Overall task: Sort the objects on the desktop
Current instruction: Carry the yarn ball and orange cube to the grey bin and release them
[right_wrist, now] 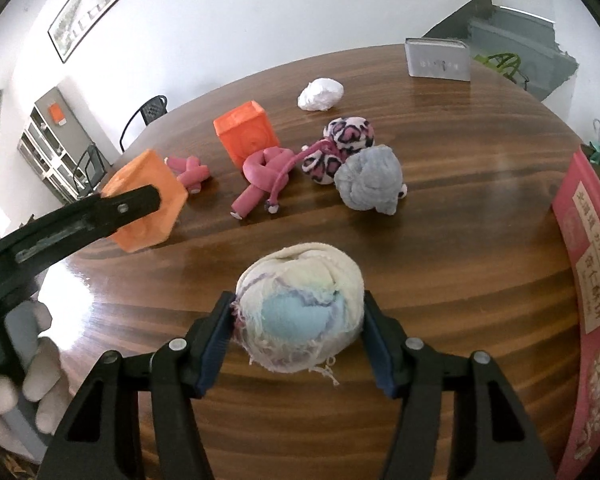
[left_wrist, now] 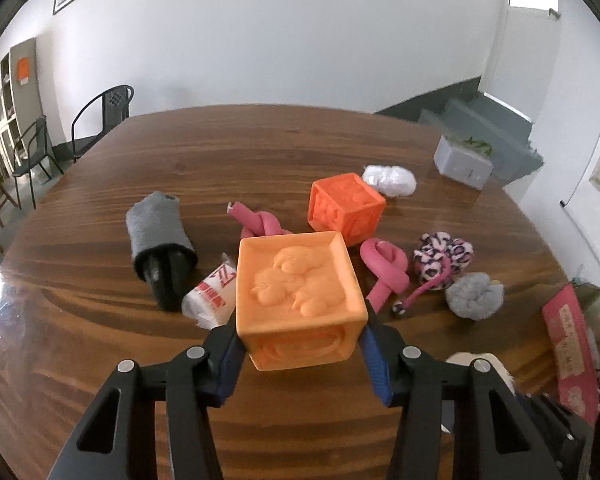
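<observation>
My left gripper is shut on a light orange embossed cube, held above the brown table. The same cube shows at the left of the right wrist view, with a black finger across it. My right gripper is shut on a cream and blue balled sock. On the table lie a darker orange cube, two pink knotted tubes, a pink leopard-print ball toy, a grey sock ball, a white wad, a grey rolled sock and a small white packet.
A grey box stands at the table's far right edge. A red carton lies along the right side. Black chairs stand beyond the table's far left. A white-gloved hand is at lower left in the right wrist view.
</observation>
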Motion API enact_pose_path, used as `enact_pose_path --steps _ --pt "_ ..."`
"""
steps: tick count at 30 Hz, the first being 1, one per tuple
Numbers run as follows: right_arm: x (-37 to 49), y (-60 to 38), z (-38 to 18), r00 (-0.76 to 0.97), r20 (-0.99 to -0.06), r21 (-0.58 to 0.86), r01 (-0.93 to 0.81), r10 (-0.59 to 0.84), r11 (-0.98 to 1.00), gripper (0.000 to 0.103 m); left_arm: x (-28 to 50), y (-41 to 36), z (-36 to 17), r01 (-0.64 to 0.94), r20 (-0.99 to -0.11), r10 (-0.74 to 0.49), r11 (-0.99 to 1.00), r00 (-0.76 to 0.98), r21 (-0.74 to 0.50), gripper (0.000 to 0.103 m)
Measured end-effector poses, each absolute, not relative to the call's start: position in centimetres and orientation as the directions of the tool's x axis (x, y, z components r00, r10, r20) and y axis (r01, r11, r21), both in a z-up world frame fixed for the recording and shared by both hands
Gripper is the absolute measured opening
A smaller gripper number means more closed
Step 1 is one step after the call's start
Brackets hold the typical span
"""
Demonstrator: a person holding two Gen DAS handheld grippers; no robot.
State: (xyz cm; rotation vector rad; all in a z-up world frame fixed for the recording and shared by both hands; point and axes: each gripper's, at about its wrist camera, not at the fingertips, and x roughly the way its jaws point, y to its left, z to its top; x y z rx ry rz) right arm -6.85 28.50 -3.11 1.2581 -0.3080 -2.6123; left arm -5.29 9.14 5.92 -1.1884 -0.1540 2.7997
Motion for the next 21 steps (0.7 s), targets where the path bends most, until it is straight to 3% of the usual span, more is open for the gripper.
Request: enact_pose_path --steps 10,21 --pt "-5.7 29.6 -1.4 -0.684 -0.667 0.311 0.105 -0.295 -0.945 0.063 -1.7 9.0 8.6 -0.105 -0.646 0.199 -0.978 -0.737 -0.182 0.053" --pt "2.4 37.4 3.3 -0.833 -0.55 0.252 -0.097 -0.06 -0.963 0.063 -0.5 9.8 8.5 -0.162 -0.641 0.255 -0.966 -0.724 -0.201 0.053"
